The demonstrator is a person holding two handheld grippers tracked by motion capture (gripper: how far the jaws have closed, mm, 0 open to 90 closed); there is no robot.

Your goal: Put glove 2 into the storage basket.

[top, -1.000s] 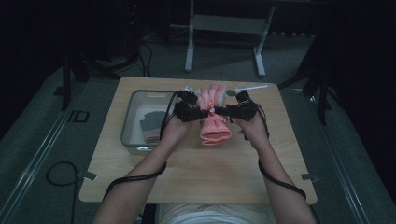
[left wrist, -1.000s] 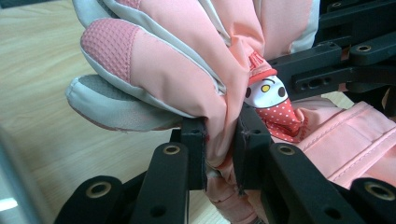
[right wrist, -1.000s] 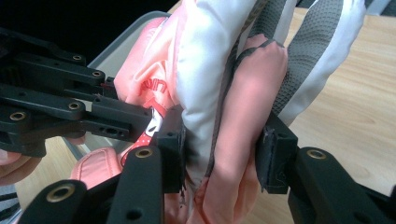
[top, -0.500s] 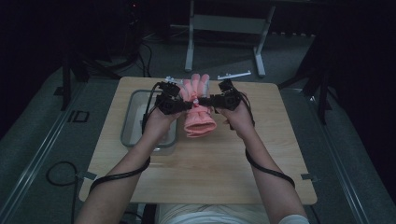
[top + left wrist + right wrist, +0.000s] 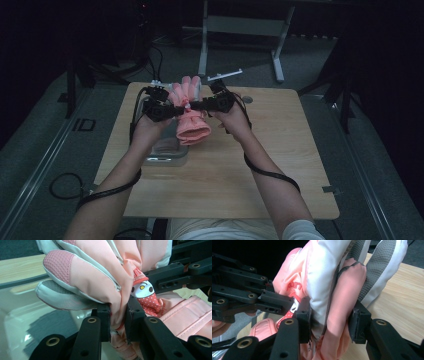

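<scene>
A pair of pink gloves (image 5: 190, 112), padded and child-sized by the look of them, is held up between the two grippers above the far-left part of the wooden desk (image 5: 280, 165). The fabric is salmon pink with white piping and grey textured patches on the finger pads; a small white cartoon tag (image 5: 143, 291) with a red dotted body sits at the wrist, where the gloves seem to be clipped together.

The left gripper (image 5: 172, 111) has its fingers (image 5: 105, 322) drawn nearly together, pinching a thin fold of pink cloth at the wrist. The right gripper (image 5: 197, 106) comes in from the opposite side; its fingers (image 5: 358, 323) stand about half apart and press on a thicker bunch of pink and white fabric, so both have firm hold of the gloves.

From the high view the gloves' long axis runs roughly away from the person: the finger ends point toward the far edge of the desk and slightly up, and the wide quilted cuff (image 5: 192, 131) hangs down toward the person. Under the cuff lies a clear tray (image 5: 167, 152) on the desk, with something dark in it that is too dim to make out.
</scene>
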